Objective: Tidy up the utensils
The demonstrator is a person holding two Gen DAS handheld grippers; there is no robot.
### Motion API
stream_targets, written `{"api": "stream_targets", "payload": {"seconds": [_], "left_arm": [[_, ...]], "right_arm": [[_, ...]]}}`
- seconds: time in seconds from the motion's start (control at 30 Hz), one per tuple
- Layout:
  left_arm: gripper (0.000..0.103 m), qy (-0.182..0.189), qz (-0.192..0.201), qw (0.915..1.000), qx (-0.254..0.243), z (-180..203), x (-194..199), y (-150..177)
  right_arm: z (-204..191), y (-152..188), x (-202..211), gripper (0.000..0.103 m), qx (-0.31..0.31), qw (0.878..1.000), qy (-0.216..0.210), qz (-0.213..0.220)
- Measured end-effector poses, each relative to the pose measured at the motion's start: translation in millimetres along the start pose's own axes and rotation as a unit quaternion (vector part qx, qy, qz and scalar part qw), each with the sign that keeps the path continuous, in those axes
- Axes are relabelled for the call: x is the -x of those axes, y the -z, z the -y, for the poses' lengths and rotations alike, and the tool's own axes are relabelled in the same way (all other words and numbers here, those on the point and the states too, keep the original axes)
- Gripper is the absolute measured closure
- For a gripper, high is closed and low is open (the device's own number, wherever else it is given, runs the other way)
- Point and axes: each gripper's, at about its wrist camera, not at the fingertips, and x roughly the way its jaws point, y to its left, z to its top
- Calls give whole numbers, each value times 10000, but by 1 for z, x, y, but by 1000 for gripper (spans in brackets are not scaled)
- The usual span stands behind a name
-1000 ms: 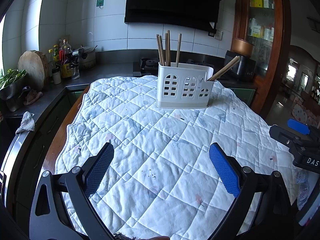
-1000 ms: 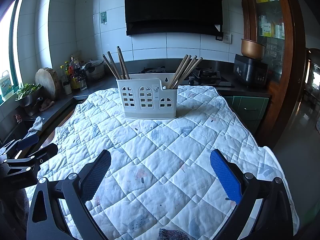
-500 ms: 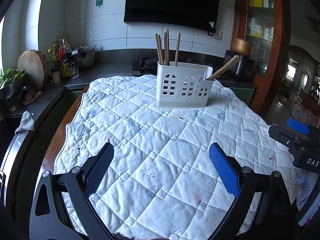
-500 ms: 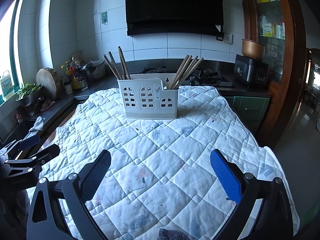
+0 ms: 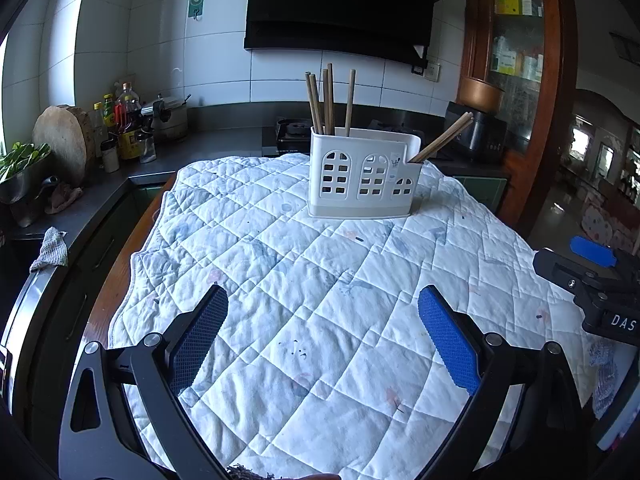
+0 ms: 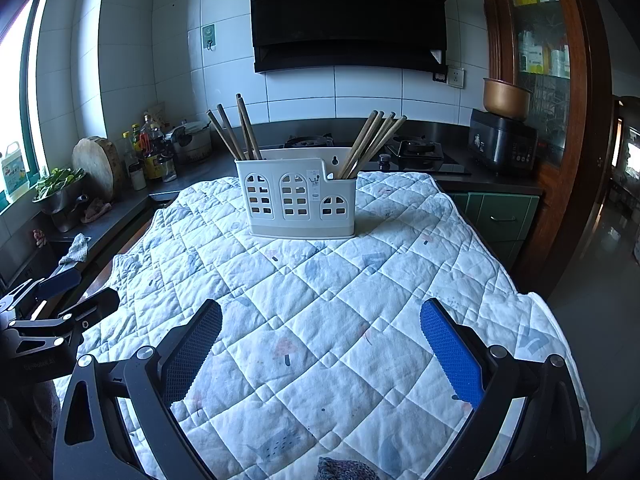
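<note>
A white utensil holder (image 5: 362,174) with arched cut-outs stands at the far side of the quilted cloth (image 5: 320,300); it also shows in the right wrist view (image 6: 298,196). Wooden chopsticks (image 5: 328,98) stand in its left compartment and more chopsticks (image 6: 374,142) lean in its low right compartment. My left gripper (image 5: 324,332) is open and empty, above the near cloth. My right gripper (image 6: 320,340) is open and empty, likewise well short of the holder. Each gripper shows at the edge of the other's view.
The table is covered by the white quilted cloth (image 6: 340,320); its wooden edge (image 5: 120,276) shows at left. A dark counter holds bottles (image 5: 120,120), a round cutting board (image 5: 64,144), a pot and a stove. A rice cooker (image 6: 502,144) and a wooden cabinet stand at right.
Both views have shifted only slightly; the holder sits a touch differently in frame. Both grippers stay open and empty.
</note>
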Motion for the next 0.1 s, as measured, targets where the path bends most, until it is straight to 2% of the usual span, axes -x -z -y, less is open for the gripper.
{"api": "stream_targets", "payload": {"seconds": [0.1], "left_arm": [[8, -3, -11, 10000, 9, 0, 0, 0]], "right_arm": [[0, 0, 0, 7, -7, 10000, 1, -3]]}}
